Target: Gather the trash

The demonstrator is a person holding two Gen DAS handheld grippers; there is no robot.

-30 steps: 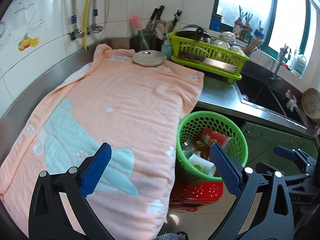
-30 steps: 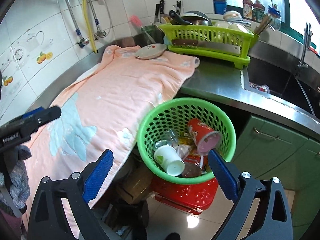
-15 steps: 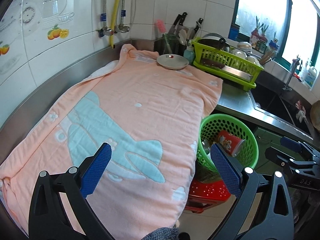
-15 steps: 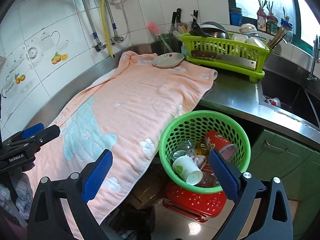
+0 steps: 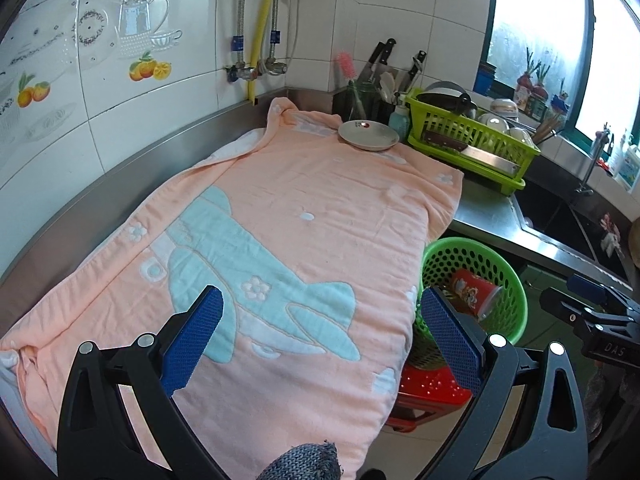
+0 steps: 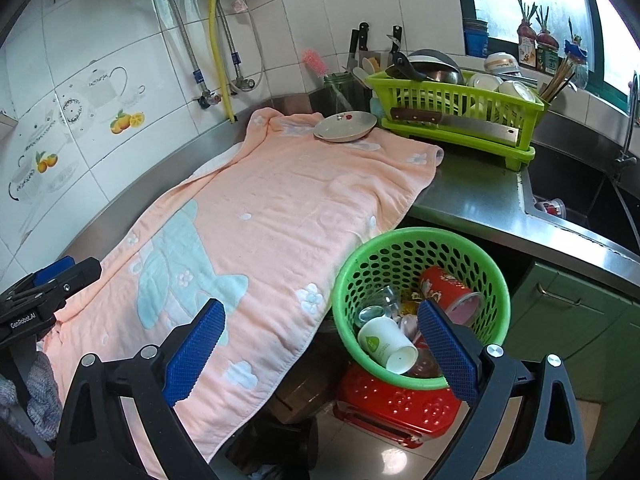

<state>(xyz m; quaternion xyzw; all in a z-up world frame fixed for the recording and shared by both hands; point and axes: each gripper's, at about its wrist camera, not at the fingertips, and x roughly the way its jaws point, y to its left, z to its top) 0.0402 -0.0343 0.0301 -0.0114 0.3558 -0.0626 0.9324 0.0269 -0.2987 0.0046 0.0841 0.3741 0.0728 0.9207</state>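
Observation:
A green perforated basket (image 6: 420, 244) stands on a red stool (image 6: 396, 404) beside the counter. It holds trash: a red paper cup (image 6: 446, 290), a white paper cup (image 6: 386, 344) and a clear glass jar (image 6: 378, 306). In the left wrist view the basket (image 5: 468, 252) with the red cup (image 5: 474, 294) shows to the right of the towel. My left gripper (image 5: 320, 336) is open above the towel's near end, with nothing between its fingers. Hanging open above the basket's near left rim, my right gripper (image 6: 318, 350) is empty too.
A peach towel (image 5: 280, 232) with a blue airplane print covers the steel counter. A plate (image 5: 368, 136) lies at its far end, beside a lime dish rack (image 5: 468, 144) with a cleaver. Knives stand in the corner. The sink (image 6: 580, 196) is on the right.
Both grippers have pulled back and risen, and the left view has swung left onto the towel. The basket now looks smaller and further right. Both stay open.

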